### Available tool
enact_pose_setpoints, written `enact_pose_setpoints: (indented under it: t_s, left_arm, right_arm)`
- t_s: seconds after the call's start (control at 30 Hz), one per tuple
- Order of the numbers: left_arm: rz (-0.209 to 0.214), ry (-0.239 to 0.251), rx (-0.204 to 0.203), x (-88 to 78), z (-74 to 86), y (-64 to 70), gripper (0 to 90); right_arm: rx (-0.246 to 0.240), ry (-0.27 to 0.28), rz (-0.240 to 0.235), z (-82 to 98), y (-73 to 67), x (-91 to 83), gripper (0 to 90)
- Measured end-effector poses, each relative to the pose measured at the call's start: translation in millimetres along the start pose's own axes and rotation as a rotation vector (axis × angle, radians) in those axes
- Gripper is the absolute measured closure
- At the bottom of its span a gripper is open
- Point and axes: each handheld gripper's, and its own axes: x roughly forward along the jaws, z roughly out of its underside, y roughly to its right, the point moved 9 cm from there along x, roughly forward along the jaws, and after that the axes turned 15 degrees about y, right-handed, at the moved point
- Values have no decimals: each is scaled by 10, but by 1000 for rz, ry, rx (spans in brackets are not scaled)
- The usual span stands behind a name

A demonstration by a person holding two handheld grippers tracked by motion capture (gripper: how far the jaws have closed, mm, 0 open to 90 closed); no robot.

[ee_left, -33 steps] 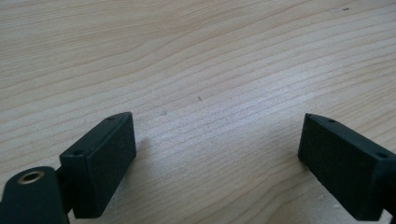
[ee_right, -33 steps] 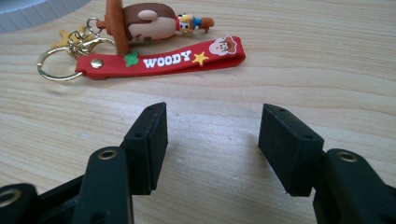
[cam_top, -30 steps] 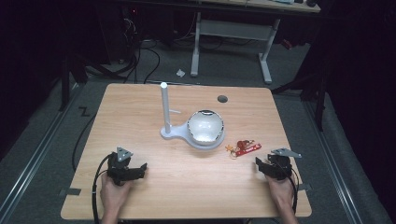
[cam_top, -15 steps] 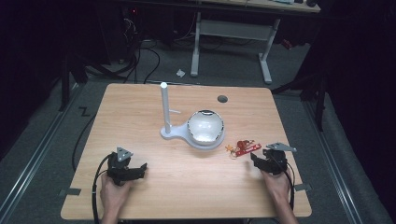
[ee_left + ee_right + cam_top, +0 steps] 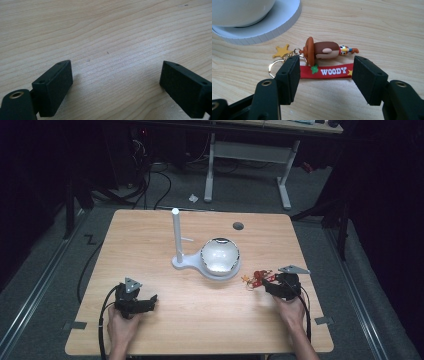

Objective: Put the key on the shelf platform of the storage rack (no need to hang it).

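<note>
A keychain (image 5: 255, 279) lies flat on the wooden table, just right of the white stand's round base. In the right gripper view it shows as a small cowboy figure (image 5: 324, 50) with a gold star, metal rings and a red strap (image 5: 332, 71) marked WOODY. My right gripper (image 5: 267, 285) (image 5: 325, 67) sits low over it. Its jaws have just been opening and now stand wide at either end of the strap, with the pads not pressing on it. My left gripper (image 5: 150, 300) (image 5: 116, 72) rests open on bare wood at the front left, with nothing between its jaws.
A white bowl (image 5: 219, 255) (image 5: 242, 10) sits on the stand's base (image 5: 187, 265) (image 5: 274, 22) at mid-table, with an upright white post (image 5: 176, 235) beside it. A dark round hole (image 5: 238, 226) lies near the table's far edge. Cables and a desk frame are on the floor beyond.
My right gripper has slid left and a little forward, up to the keychain. The left gripper has stayed where it was.
</note>
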Motion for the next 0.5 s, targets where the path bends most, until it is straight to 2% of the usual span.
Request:
enact_pose_setpoints:
  t_s: [0.5]
  left_arm:
    - [1, -1, 0, -1, 1, 0, 116]
  right_arm:
    - [34, -24, -11, -71, -33, 194, 371]
